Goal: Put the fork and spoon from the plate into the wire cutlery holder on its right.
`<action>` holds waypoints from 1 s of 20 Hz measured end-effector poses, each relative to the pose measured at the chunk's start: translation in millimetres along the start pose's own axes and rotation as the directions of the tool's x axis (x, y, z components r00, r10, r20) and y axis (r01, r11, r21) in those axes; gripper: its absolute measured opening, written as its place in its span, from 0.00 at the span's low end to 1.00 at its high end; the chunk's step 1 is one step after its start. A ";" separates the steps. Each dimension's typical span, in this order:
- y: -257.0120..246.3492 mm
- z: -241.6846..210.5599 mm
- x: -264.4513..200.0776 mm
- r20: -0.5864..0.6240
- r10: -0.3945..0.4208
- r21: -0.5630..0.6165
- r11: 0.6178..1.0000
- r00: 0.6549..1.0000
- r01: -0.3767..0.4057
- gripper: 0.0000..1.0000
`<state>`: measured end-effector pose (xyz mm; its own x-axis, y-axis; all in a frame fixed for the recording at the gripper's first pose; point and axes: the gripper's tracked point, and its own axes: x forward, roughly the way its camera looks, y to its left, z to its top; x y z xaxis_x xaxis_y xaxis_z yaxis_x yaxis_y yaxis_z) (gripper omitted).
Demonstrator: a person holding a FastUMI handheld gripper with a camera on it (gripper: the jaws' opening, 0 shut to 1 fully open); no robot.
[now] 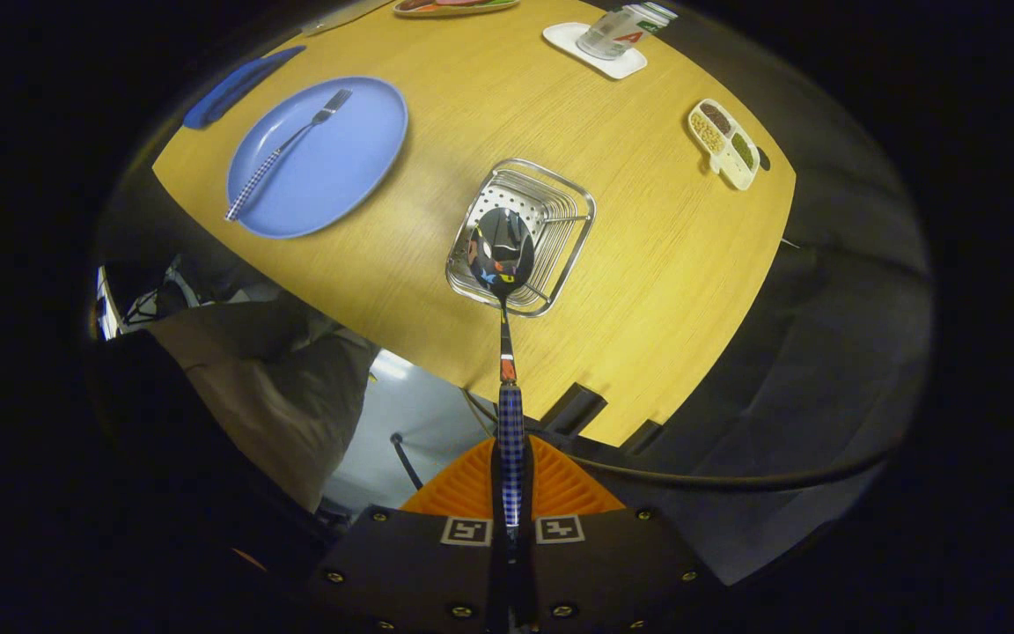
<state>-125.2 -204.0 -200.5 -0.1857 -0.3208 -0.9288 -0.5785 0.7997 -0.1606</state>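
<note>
Gripper view: jaws clamped on spoon [507, 352] handle, bowl beyond over wire cutlery holder [560, 231]

The gripper [511, 493] is held high above the table, looking steeply down along its 2 fingers [560, 484]. The fingers are drawn tight together, pressing from both sides on the checked handle of the spoon [502, 251], which runs straight out ahead between them. The ribbed inner faces of the fingers meet at the handle with no gap. The gripper body sits level, its 2 square markers side by side.
</note>
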 end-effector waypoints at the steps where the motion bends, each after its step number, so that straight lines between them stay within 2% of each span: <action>1: -3.8 0.0 0.2 -0.021 -0.004 -0.016 1.000 1.000 0.004 0.04; 9: -23.9 23.3 11.6 -0.152 -0.013 -0.118 0.993 0.988 -0.006 0.04; 15: -29.3 46.2 24.1 -0.256 0.038 -0.147 0.986 0.966 -0.078 0.04; 20: -28.0 64.0 24.0 -0.251 0.048 -0.172 0.981 0.967 -0.093 0.12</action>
<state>-62.6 -201.6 -239.7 -0.4067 -0.3996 -0.8215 -0.6866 0.7269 -0.0137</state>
